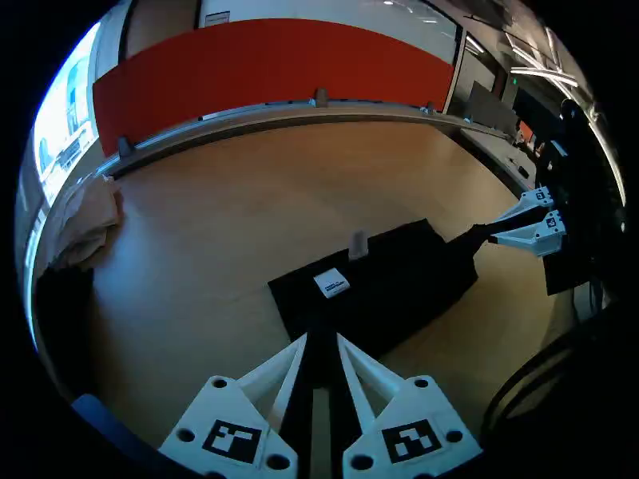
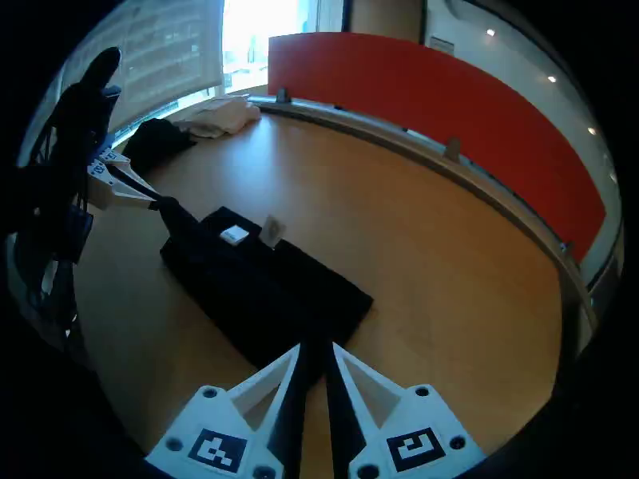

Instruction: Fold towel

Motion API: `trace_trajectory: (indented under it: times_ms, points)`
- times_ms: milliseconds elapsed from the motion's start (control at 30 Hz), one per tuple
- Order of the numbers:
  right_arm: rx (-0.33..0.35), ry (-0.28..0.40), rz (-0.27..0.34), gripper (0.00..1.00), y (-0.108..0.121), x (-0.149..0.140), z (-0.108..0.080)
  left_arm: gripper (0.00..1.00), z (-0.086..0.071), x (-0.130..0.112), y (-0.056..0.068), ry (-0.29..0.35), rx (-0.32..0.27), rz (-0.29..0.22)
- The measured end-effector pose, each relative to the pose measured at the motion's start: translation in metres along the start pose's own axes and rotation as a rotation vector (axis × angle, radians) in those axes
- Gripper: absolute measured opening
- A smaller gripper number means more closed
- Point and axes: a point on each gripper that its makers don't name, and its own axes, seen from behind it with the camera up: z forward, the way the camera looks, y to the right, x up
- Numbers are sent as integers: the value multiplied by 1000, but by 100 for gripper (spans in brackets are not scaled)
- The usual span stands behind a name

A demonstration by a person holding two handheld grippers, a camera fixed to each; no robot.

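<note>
A black towel (image 1: 399,279) lies flat on the wooden table (image 1: 240,207), with a white label (image 1: 331,283) and a small upright tag (image 1: 359,243) on it. In the left gripper view my left gripper (image 1: 322,342) is shut on the towel's near corner. Farther right, the right gripper (image 1: 482,234) pinches another corner, lifting it slightly. In the right gripper view the towel (image 2: 263,295) spreads ahead of my right gripper (image 2: 317,345), which is shut on its near edge. The left gripper (image 2: 162,204) holds the far left corner.
A red partition (image 1: 271,72) runs along the table's far edge. A beige cloth pile (image 1: 84,223) and a dark cloth (image 2: 156,140) lie at one end of the table. A person's dark sleeves stand behind each far gripper.
</note>
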Motion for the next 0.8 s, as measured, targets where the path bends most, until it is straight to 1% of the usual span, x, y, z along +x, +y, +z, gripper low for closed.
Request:
trace_trajectory:
  times_ms: [100,200,433,600,800]
  points:
    - [-6,-5,6,14,3,-1,8,10,9,-1,-4,-6,8,1]
    - [-10,-8,15,14,5,-1,17,10,18,-2,-9,-10,20,-3]
    - [-24,-14,33,15,11,-4,36,11,37,-4,-17,-16,43,-19]
    - [-50,-1,44,19,19,-1,48,12,48,-3,-20,-14,49,-32]
    - [-60,-3,47,24,22,-2,60,13,61,-2,-26,-11,63,-37]
